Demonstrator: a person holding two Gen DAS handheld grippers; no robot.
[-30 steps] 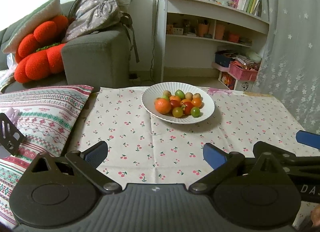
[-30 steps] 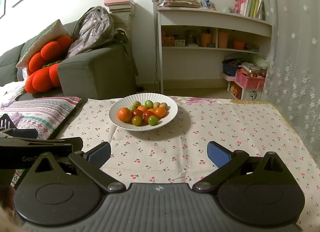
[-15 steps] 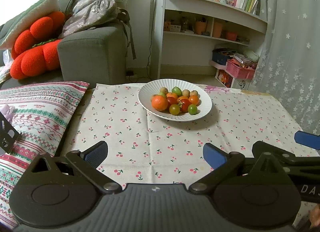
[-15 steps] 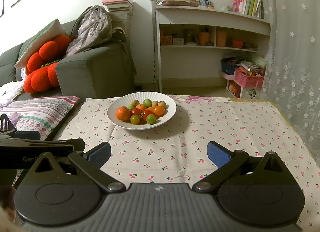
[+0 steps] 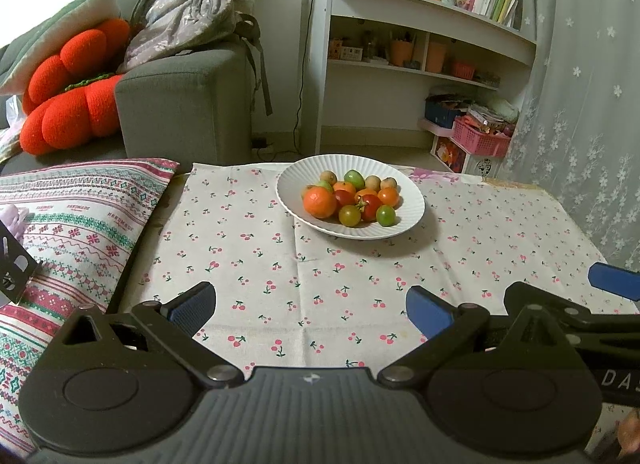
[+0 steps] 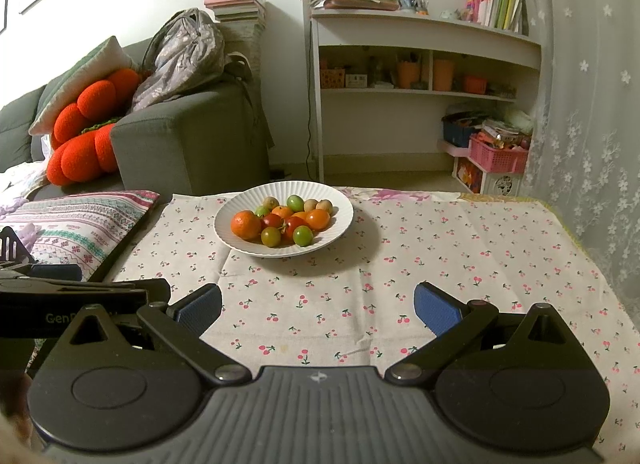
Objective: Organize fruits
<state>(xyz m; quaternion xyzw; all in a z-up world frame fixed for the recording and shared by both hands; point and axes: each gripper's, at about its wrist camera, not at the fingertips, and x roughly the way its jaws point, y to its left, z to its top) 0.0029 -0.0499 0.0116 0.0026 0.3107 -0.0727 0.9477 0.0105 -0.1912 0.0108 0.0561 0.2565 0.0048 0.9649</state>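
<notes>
Both wrist views low over the tablecloth (image 5: 304, 288), facing the bookshelf (image 6: 424, 76), sharing the fruit plate (image 5: 408, 220) ahead

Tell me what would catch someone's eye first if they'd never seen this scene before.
First, the white plate heaped with small fruit, led by a big orange, in the middle of the cherry-print tablecloth. Next, the bright red cushion on the grey sofa at far left. Close up, the left gripper and right gripper sit open and empty, short of the plate.
</notes>
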